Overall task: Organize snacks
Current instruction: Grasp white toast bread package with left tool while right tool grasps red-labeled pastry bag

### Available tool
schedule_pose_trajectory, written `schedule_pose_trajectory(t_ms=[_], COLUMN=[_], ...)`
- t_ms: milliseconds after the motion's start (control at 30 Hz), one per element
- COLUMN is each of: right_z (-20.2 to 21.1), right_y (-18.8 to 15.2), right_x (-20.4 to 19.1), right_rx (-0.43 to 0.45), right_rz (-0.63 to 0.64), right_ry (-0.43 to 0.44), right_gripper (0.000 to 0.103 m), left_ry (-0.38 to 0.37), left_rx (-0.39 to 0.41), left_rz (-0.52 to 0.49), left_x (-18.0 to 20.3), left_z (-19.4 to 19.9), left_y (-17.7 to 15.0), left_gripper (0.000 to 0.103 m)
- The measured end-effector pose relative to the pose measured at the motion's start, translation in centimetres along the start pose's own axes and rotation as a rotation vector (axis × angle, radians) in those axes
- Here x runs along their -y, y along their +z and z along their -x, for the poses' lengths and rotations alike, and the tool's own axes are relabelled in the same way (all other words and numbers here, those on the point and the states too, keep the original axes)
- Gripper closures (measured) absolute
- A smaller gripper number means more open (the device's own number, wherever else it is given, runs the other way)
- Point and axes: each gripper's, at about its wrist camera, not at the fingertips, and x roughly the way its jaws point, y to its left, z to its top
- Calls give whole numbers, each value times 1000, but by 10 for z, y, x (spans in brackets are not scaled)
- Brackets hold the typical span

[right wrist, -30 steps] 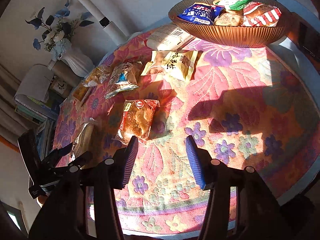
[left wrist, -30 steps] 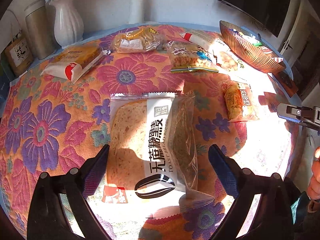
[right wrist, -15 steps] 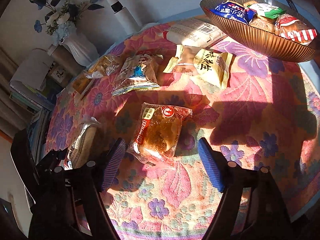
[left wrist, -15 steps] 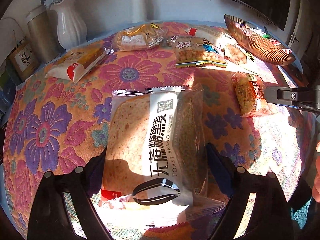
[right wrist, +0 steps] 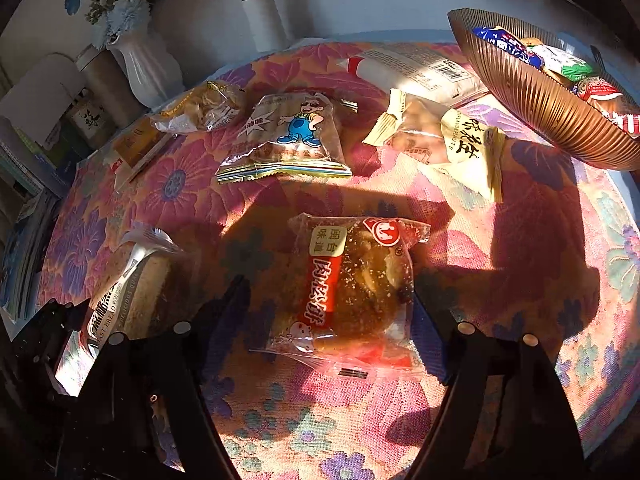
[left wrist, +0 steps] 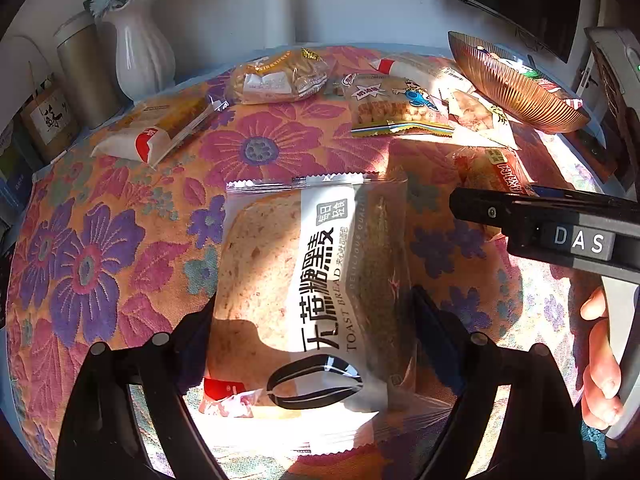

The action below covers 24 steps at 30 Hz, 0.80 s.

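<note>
The left gripper (left wrist: pixel 312 320) is standing wide open, its jaws straddling the near half of the toast bread packet (left wrist: pixel 308 280), which is lying flat on the floral tablecloth (left wrist: pixel 100 240). The right gripper (right wrist: pixel 332 312) is likewise spread wide, bracketing the meat floss cake packet (right wrist: pixel 352 280) directly ahead of it. Contact cannot be confirmed in either view. Judged procedure: each tool is needing to settle lower and close on the product body, not the loose film seams, with light pressure because both items are crushing easily. The ribbed snack bowl (right wrist: pixel 540 100), already holding packets, is sitting far ahead and to the right as the probable destination
</note>
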Motion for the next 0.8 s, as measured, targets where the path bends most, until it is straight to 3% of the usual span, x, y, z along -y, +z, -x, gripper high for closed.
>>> schedule_pose_trajectory(t_ms=[233, 567, 800], right_z=[4, 32, 66], right_y=[-5, -15, -13], right_x=[3, 32, 65], right_rx=[20, 32, 86], right_rz=[46, -3, -75], right_ry=[-29, 38, 57], right_gripper=[48, 50, 50], left_ry=[10, -11, -22], left_rx=[11, 53, 112], left_rz=[5, 16, -51], left_x=[0, 9, 38], left_z=[2, 20, 44], left_y=[0, -2, 17], left_gripper=[26, 32, 32])
